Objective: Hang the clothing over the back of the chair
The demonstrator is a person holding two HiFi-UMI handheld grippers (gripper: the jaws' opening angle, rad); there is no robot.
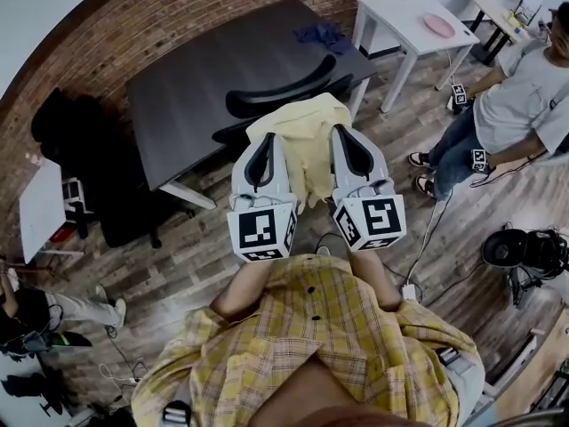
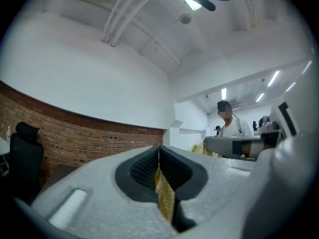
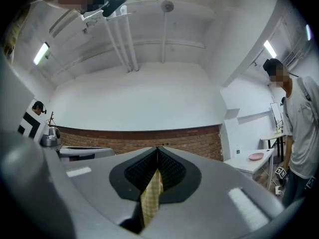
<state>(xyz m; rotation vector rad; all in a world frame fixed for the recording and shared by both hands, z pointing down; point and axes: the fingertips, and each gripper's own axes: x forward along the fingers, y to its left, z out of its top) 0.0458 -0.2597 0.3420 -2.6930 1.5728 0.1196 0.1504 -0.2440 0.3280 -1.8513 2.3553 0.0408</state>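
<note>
We hold the yellow garment [image 1: 308,149] up near the black chair [image 1: 283,94]. Our left gripper [image 1: 265,145] and right gripper [image 1: 341,136] each pinch its fabric tight.

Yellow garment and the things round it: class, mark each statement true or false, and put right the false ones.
1. The left gripper is shut on the yellow garment. True.
2. The right gripper is open and holds nothing. False: its jaws are closed on a fold of the yellow garment.
3. A pink plate lies on the white table. True.
4. The blue cloth lies on the floor. False: it lies on the dark table, near its far corner.
</note>
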